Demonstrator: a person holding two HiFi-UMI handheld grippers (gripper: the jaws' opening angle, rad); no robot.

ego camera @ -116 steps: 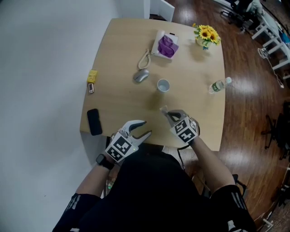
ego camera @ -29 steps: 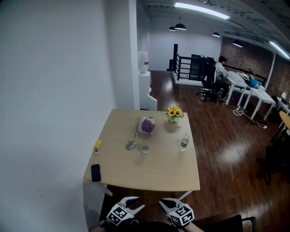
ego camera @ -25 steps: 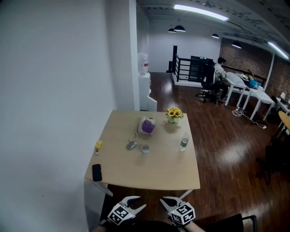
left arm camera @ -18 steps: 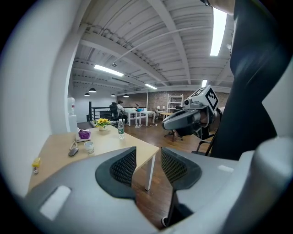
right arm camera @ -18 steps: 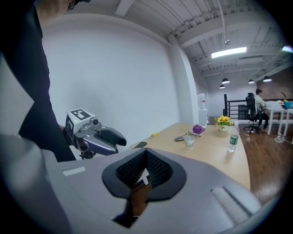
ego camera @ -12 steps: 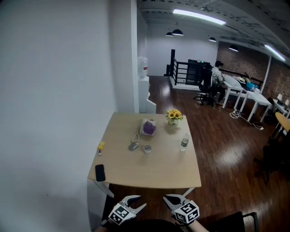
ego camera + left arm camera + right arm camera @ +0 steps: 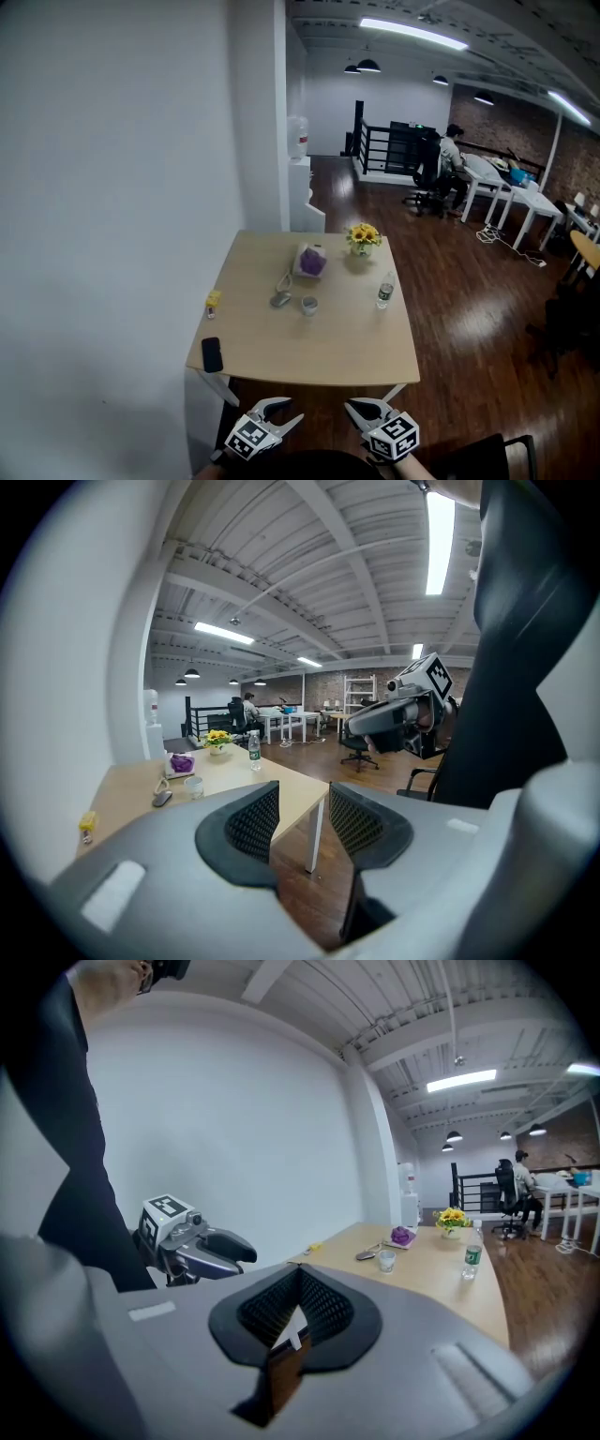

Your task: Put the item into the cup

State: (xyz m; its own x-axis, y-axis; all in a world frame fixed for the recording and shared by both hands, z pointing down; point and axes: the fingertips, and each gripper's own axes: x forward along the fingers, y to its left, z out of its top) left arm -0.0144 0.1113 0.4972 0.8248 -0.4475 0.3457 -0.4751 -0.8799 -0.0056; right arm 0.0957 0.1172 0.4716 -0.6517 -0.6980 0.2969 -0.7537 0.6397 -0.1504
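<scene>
Slippage is the worry: the right hand-held gripper (image 7: 364, 409) is pressed together on a small white sliver of an item (image 7: 292, 1331), caught only at the tips, and it may drop on the long reach. The small white cup (image 7: 309, 305) stands mid-way on the pale wooden desk (image 7: 328, 354), well apart ahead. The left hand-held gripper (image 7: 298, 822) is spread and empty.

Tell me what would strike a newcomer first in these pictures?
A pale wooden table stands on dark floor, with yellow sunflowers at its far edge and a small cup near the middle. Below it in the head view, the left gripper has its jaws apart, while the right gripper pinches a small white item.
</scene>
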